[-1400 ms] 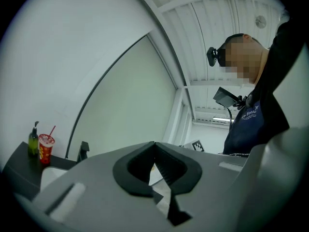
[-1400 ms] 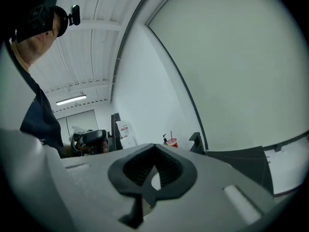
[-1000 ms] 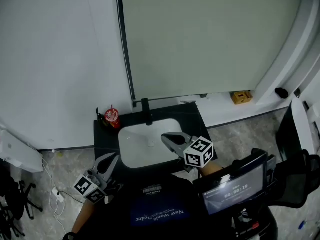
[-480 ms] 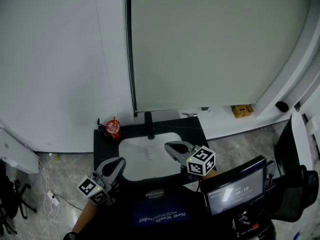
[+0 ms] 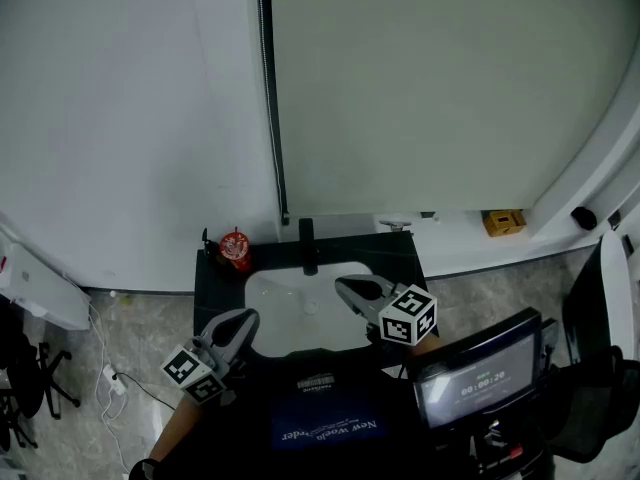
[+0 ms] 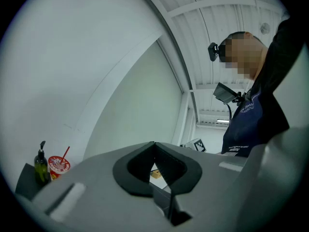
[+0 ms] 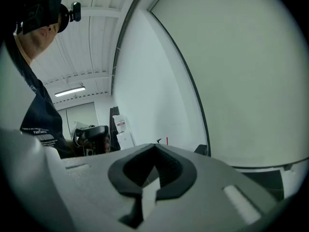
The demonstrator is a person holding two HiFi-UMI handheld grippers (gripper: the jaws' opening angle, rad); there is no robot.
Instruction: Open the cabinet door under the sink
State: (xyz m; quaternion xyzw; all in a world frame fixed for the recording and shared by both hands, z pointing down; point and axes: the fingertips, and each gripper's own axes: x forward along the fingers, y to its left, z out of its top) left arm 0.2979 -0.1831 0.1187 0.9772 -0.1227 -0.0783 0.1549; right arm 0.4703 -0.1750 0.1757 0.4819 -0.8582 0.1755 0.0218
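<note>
The white sink (image 5: 290, 306) is set in a black counter (image 5: 215, 278) against the wall, with a black faucet (image 5: 308, 244) at its back. The cabinet door below it is hidden under the counter in every view. My left gripper (image 5: 243, 319) hovers at the counter's front left corner, shut and empty (image 6: 154, 144). My right gripper (image 5: 343, 286) is over the sink's right edge, also shut with nothing in it (image 7: 155, 145). Both point towards the wall.
A red cup with a straw (image 5: 236, 249) and a dark soap bottle (image 6: 41, 164) stand on the counter's back left corner. A screen on a stand (image 5: 478, 386) and a black chair (image 5: 605, 368) are at the right. Cables (image 5: 112, 378) lie on the floor at the left.
Both grippers drifted a little to the right and lower in the head view, staying shut. The head view now shows more of the wall above the sink.
</note>
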